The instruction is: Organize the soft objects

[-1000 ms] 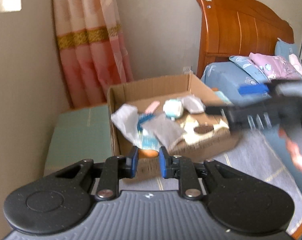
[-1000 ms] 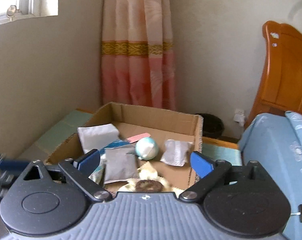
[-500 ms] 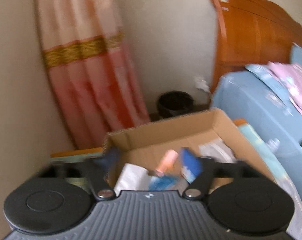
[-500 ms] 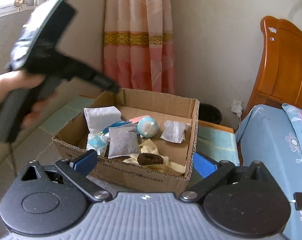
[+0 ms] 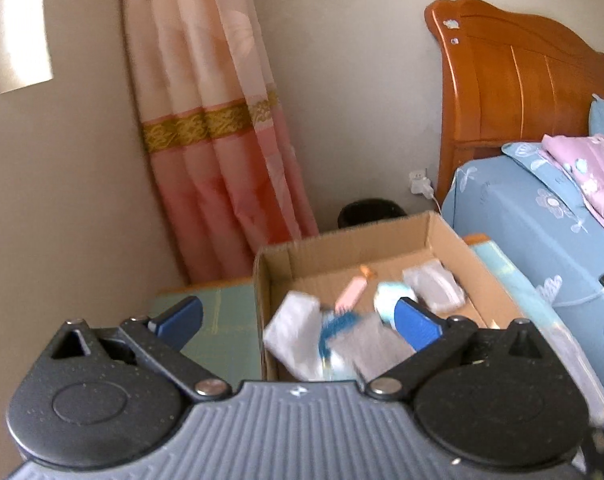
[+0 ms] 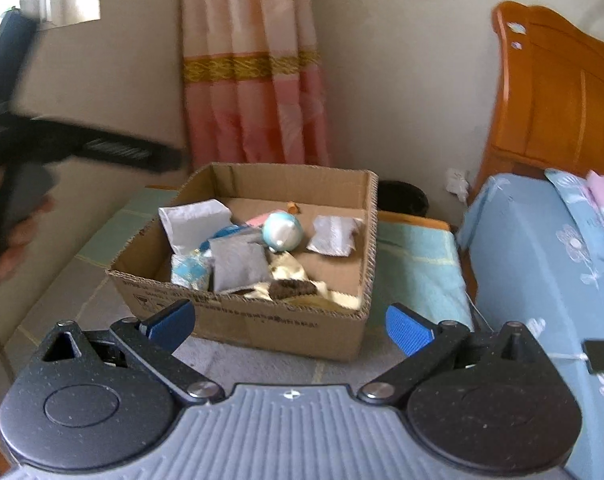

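Note:
An open cardboard box (image 6: 242,316) stands on the floor with soft items inside. They include a white pouch (image 6: 194,224), a grey pouch (image 6: 240,262), a teal-and-white ball (image 6: 282,231), a white sachet (image 6: 331,236), a brown scrunchie (image 6: 292,289) and a yellow cloth (image 6: 290,266). My right gripper (image 6: 289,322) is open and empty, short of the box's front wall. My left gripper (image 5: 296,318) hovers above the box (image 5: 341,252). Its jaws are opening and nothing is between them. In the right wrist view its black body (image 6: 102,148) shows at the left, held by a hand (image 6: 10,240).
A bed with a blue sheet (image 6: 541,260) and a wooden headboard (image 6: 553,100) fills the right side. A pink curtain (image 6: 254,100) hangs behind the box, with a black bin (image 6: 401,198) beside it. A phone on a cable (image 6: 603,354) lies on the bed's edge.
My left gripper has gone from shut to wide open and has risen over the box's left side. My right gripper has drawn back from the box.

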A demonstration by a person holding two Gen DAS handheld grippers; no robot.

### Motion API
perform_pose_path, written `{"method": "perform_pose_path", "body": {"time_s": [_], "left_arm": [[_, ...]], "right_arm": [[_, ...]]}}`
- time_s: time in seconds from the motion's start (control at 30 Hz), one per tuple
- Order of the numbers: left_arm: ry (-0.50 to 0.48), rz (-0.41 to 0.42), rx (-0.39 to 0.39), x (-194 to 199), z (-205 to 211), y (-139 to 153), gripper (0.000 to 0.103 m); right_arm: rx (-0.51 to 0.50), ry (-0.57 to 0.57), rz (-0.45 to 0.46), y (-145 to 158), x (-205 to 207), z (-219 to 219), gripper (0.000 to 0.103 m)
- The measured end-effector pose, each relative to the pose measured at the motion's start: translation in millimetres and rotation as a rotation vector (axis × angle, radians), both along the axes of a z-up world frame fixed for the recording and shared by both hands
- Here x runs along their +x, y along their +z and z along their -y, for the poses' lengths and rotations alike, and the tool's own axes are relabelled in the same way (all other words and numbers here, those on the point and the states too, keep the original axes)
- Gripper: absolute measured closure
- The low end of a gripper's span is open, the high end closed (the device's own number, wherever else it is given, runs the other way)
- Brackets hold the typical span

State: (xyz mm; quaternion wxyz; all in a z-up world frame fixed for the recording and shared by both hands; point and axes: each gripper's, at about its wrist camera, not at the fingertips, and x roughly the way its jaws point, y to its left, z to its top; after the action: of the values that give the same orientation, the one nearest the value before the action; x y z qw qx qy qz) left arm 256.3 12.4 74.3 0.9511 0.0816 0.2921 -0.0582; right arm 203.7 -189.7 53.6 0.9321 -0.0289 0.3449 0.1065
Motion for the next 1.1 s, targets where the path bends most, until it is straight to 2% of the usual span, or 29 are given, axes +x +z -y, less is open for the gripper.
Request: {"method": "perform_pose_path", "body": {"time_s": [0.23, 0.37, 0.57, 1.1], "left_arm": [[0.091, -0.084, -0.023, -72.2, -3.4, -3.5, 0.001], [0.131, -0.105, -0.011, -89.6, -4.1, -6.1, 0.001], [0.137, -0.092, -0.022, -100.3, -4.5, 2.2, 0.001], [0.151, -0.081, 0.0, -100.0, -1.4, 4.8, 0.001]], "right_arm": [[-0.076, -0.174, -0.053, 7.6, -12.3, 0.1, 0.0], [-0.066, -0.186, -0.046, 18.7, -25.7, -4.4, 0.0], [-0.079, -0.179, -0.007, 33.5, -38.9, -14.8, 0.0], [-0.08, -0.176, -0.015, 37.4, -41.0, -21.8, 0.0]]}}
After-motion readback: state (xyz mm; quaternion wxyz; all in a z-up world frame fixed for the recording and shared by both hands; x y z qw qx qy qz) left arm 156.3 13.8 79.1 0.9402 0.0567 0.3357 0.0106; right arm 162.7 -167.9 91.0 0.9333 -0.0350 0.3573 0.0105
